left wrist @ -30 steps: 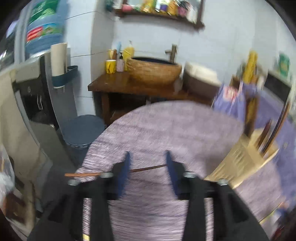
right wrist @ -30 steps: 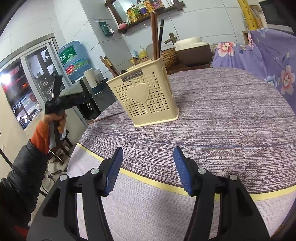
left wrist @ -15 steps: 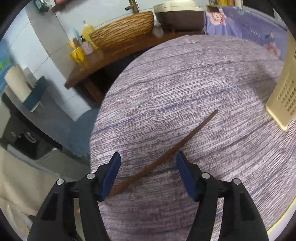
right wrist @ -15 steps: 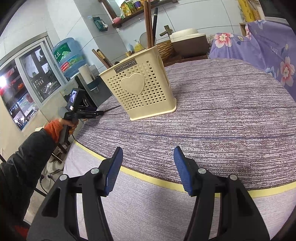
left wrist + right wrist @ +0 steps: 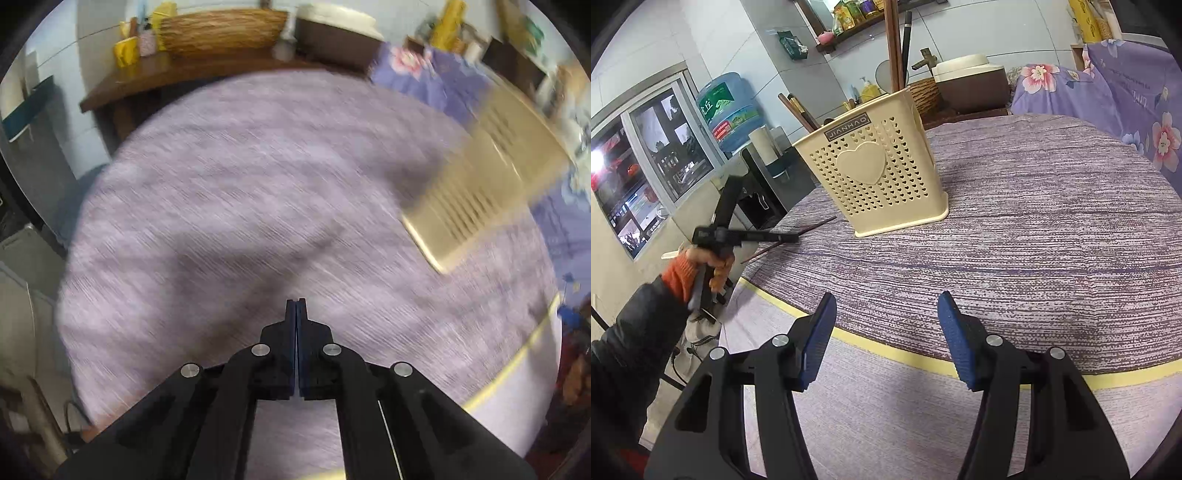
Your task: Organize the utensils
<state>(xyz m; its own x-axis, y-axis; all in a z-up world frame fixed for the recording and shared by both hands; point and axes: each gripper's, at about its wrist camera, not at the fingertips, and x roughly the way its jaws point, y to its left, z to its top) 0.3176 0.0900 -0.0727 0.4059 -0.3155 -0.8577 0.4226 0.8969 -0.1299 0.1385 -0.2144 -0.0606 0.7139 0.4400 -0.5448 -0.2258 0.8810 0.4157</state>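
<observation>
A cream perforated utensil holder (image 5: pixel 882 177) with a heart on its side stands on the round purple table (image 5: pixel 1034 236); several chopsticks stick up out of it. It shows blurred in the left wrist view (image 5: pixel 491 184). My left gripper (image 5: pixel 792 238) is shut on a brown chopstick (image 5: pixel 816 225) at the table's left edge, left of the holder. In the left wrist view the left gripper (image 5: pixel 297 304) has its jaws pressed together and the chopstick does not show. My right gripper (image 5: pixel 886 332) is open and empty above the table's front edge.
A yellow band (image 5: pixel 923 363) runs along the table's front rim. A wooden counter with a woven basin (image 5: pixel 221 33) and a rice cooker (image 5: pixel 971 86) stands behind the table. A water dispenser (image 5: pixel 738 122) stands at the left, purple floral fabric (image 5: pixel 1126 85) at the right.
My left gripper has shut on the chopstick that lay between its open jaws, and it is swinging, blurring its view. My right gripper has hardly moved.
</observation>
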